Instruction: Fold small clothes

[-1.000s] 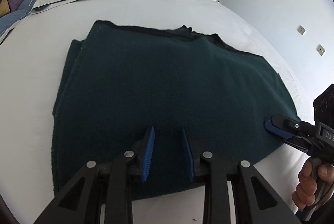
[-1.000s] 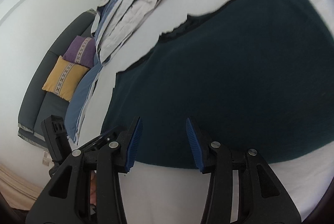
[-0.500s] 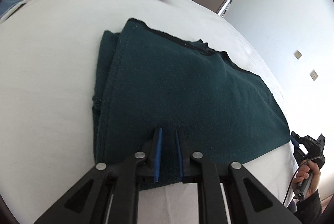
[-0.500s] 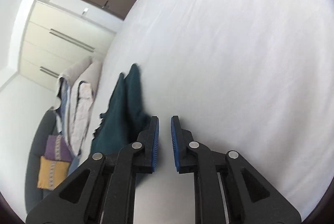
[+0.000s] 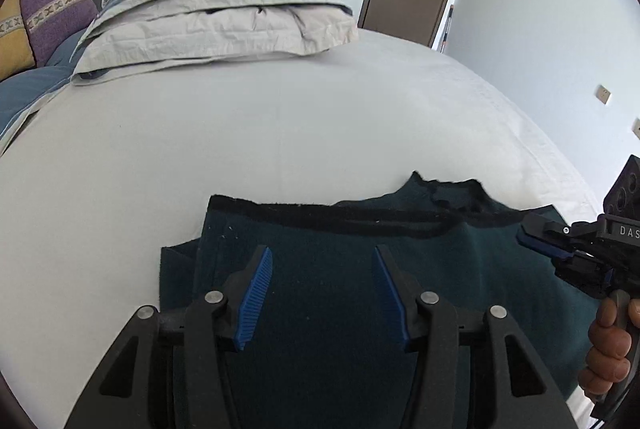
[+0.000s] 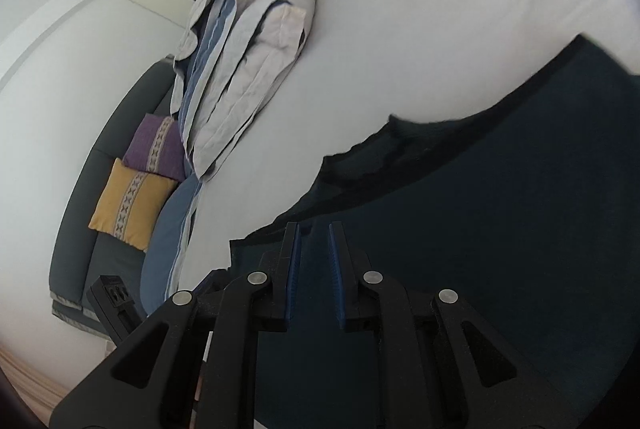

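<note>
Spread wide, my left gripper (image 5: pixel 322 295) hangs over the fleecy dark-green garment (image 5: pixel 340 309), folded flat on the smooth white bed (image 5: pixel 240 133). At three o'clock my right gripper (image 6: pixel 314 269) stands narrowly parted, nothing visibly pinched. Quilted bedding (image 5: pixel 224 13) sits at eleven o'clock.

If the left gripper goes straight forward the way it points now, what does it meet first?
Probably the dark green garment: the open left gripper hangs over it, aimed toward its black far hem. Beyond lies only white bed sheet. Height above the fabric is unclear.
</note>
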Demonstrator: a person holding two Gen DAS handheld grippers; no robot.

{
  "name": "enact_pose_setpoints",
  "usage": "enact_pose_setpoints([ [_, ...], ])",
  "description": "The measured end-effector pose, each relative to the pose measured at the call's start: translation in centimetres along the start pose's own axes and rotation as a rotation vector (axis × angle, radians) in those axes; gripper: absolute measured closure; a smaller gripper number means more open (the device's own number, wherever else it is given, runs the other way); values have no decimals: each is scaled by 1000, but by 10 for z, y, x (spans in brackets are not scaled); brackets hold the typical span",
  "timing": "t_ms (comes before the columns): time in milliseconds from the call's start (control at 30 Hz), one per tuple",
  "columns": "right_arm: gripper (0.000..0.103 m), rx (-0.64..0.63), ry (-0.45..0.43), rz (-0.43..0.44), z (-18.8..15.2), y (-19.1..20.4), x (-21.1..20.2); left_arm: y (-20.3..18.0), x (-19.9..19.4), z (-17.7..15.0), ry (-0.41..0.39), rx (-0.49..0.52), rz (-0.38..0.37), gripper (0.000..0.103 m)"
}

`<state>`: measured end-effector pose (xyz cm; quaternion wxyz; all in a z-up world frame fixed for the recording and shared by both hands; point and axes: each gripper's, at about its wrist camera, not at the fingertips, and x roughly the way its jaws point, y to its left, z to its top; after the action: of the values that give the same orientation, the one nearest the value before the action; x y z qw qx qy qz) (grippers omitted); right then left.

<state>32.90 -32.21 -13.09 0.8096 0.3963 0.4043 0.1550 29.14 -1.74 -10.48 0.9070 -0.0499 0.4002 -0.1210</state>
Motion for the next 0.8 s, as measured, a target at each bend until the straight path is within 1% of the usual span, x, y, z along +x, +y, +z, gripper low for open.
enact_pose_setpoints([
  [33,89,14,17,-20,2,-6,22,4,11,-3,18,-7,14,48],
  [67,89,26,28,-53,3,-17,36,10,23,-7,34,-17,12,48],
  [100,94,34,20,-66,6,-27,44,19,29,-12,26,-44,-24,48],
  [133,100,45,-4,-45,8,-37,46,28,30,-14,14,-83,-63,48],
  [167,103,65,-32,-26,13,-47,40,34,29,-12,10,-114,-89,48],
  [200,103,81,-70,-20,17,-54,31,38,31,-10,9,-130,-103,48],
  [233,103,90,-115,-42,24,-63,19,38,33,-11,12,-135,-110,48],
  [267,103,108,-158,-82,30,-78,-1,38,34,-11,12,-137,-112,48],
  [300,103,149,-192,-90,36,-96,-15,38,33,-12,10,-134,-111,48],
  [333,103,202,-228,-61,41,-114,-31,36,33,-12,8,-130,-107,48],
  [367,103,235,-273,-50,46,-131,-52,35,32,-13,7,-126,-103,48],
  [467,103,234,-398,-130,53,-151,-93,33,32,-14,8,-118,-110,45],
  [533,103,277,-456,-135,53,-166,-113,33,33,-13,6,-118,-114,44],
  [567,103,301,-493,-164,51,-171,-121,33,34,-13,6,-118,-116,44],
  [633,103,376,-537,-208,45,-183,-137,33,34,-12,11,-117,-118,43],
  [667,103,404,-544,-205,42,-184,-144,33,33,-11,14,-119,-119,42],
  [700,99,391,-540,-213,38,-177,-150,33,29,-10,21,-121,-118,42],
  [733,98,342,-525,-223,33,-164,-158,32,23,-10,26,-124,-112,42],
  [767,95,270,-500,-220,25,-142,-160,31,15,-11,29,-127,-99,42],
  [800,95,193,-471,-189,17,-118,-161,29,4,-14,29,-135,-96,42],
])
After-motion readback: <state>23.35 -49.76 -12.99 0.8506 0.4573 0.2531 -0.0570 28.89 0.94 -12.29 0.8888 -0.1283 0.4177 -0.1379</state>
